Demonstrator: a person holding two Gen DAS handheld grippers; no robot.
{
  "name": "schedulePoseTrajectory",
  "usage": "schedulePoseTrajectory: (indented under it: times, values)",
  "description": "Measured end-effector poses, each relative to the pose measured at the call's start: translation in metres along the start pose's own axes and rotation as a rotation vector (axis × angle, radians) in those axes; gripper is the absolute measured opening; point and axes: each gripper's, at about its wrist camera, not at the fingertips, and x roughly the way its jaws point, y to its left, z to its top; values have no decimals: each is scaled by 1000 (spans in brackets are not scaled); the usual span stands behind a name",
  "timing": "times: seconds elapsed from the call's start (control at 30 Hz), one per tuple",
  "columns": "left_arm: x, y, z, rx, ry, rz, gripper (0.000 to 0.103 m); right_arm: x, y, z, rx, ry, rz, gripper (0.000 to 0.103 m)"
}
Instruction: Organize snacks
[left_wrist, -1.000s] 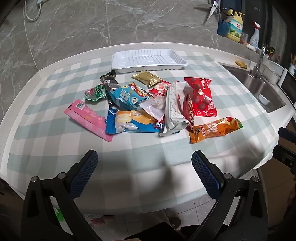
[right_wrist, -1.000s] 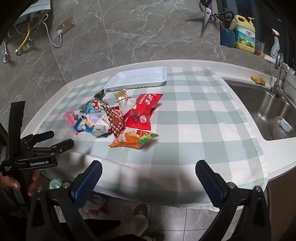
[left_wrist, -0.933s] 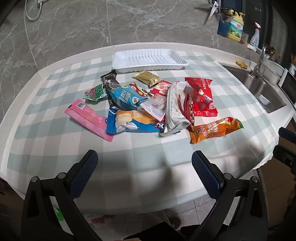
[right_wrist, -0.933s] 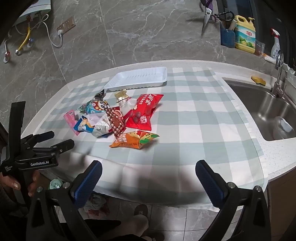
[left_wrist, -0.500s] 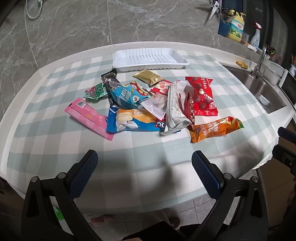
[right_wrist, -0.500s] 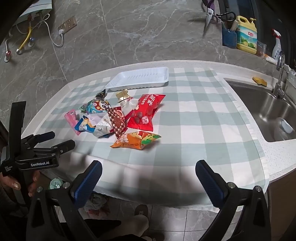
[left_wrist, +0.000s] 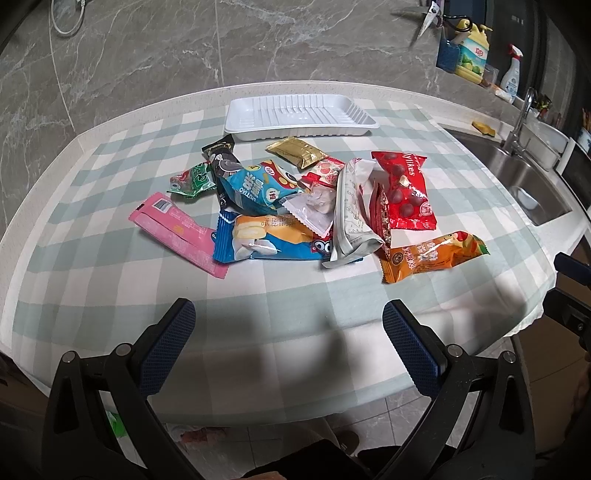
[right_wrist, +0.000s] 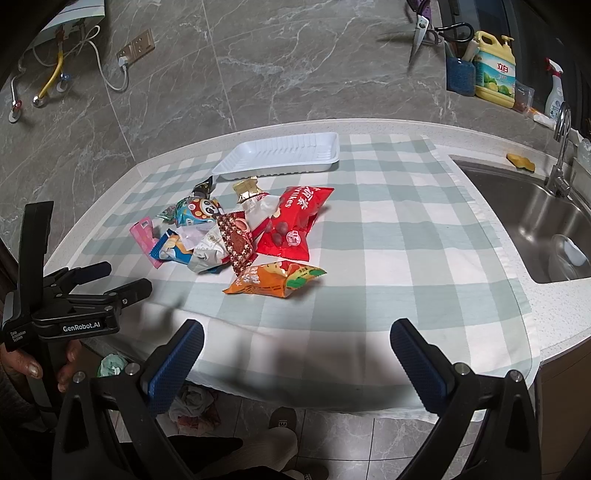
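Snacks (left_wrist: 306, 206) lie heaped just in front of the white tray (left_wrist: 299, 115), which I see empty. I've got the left gripper (left_wrist: 290, 345) and right gripper (right_wrist: 297, 360) both spread wide, holding nothing, short of the heap. Overlapping wrappers could let me pinch two packets together, or slide one aside.

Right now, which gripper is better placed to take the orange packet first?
Right, probably. The orange packet lies at the pile's right edge, nearest the open right gripper; from the left gripper it sits off to the right. The tray holds nothing.

Sink (right_wrist: 532, 218), tap (right_wrist: 559, 155), detergent bottle (right_wrist: 495, 70), scissors (right_wrist: 419, 31).
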Motion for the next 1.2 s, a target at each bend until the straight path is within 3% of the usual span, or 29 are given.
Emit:
schedulePoseTrajectory:
  times: [0.3, 1.2]
  values:
    - [0, 0, 0, -3, 2, -1, 103, 7, 15, 2, -2, 0, -1, 103]
    - [3, 0, -4, -5, 5, -3, 103, 6, 7, 4, -1, 4, 2, 103]
